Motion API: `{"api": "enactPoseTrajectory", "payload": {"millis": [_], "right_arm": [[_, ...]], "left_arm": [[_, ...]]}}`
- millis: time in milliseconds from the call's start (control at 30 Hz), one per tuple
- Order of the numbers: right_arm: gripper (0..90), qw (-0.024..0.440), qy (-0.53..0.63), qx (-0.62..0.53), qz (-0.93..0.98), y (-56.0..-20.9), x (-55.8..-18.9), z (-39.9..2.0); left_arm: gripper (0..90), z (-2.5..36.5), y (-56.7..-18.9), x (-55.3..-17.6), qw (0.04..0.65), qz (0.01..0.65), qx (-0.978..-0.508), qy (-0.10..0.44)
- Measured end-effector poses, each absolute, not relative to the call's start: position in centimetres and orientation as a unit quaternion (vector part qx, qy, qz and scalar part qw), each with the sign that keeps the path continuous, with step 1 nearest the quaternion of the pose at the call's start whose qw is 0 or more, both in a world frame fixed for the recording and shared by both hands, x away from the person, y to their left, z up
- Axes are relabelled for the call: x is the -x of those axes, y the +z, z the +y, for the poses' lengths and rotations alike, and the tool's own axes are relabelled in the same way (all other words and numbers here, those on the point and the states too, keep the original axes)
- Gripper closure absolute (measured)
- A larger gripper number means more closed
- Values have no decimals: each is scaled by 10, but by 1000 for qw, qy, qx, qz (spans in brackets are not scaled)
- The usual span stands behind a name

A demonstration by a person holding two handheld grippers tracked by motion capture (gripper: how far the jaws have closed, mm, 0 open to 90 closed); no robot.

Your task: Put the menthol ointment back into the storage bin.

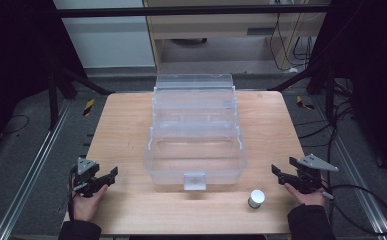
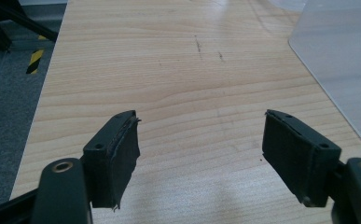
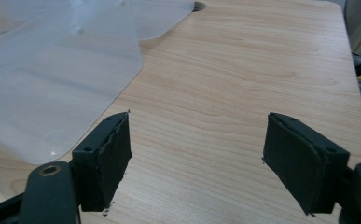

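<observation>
A pale wooden bench [image 1: 126, 125] stands on grey carpet floor [image 1: 26, 150], with metal rails [image 1: 36, 165] alongside it. Behind are a white panel [image 1: 111, 40], a wooden cabinet [image 1: 211, 25], black frame struts [image 1: 81, 80] and loose cables [image 1: 291, 45]; the sides lie dark

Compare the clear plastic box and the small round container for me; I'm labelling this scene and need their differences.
The clear plastic box is large, rectangular and see-through, while the small round container is small, cylindrical and opaque with a white top. The box sits mid-table with its lid open toward the far edge; the container stands near the front edge, nearer the right tool than the left tool. Both rest on the wooden table, untouched by either tool.
</observation>
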State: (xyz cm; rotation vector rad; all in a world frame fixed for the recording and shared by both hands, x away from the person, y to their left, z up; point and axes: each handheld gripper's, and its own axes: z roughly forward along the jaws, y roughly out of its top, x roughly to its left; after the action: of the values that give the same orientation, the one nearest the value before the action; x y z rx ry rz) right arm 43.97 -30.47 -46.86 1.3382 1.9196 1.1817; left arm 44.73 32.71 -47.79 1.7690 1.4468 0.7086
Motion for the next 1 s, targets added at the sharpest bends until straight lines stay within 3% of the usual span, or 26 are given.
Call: {"api": "enactPoseTrajectory", "payload": {"millis": [567,1000], "right_arm": [[246,246,425,-477,730,-448,-441,-304],[287,217,376,-426,794,-400,-441,-289]], "left_arm": [[271,324,-480,-449,365,558,-699,258],[271,321,-482,-450,357,552,-709,254]]}}
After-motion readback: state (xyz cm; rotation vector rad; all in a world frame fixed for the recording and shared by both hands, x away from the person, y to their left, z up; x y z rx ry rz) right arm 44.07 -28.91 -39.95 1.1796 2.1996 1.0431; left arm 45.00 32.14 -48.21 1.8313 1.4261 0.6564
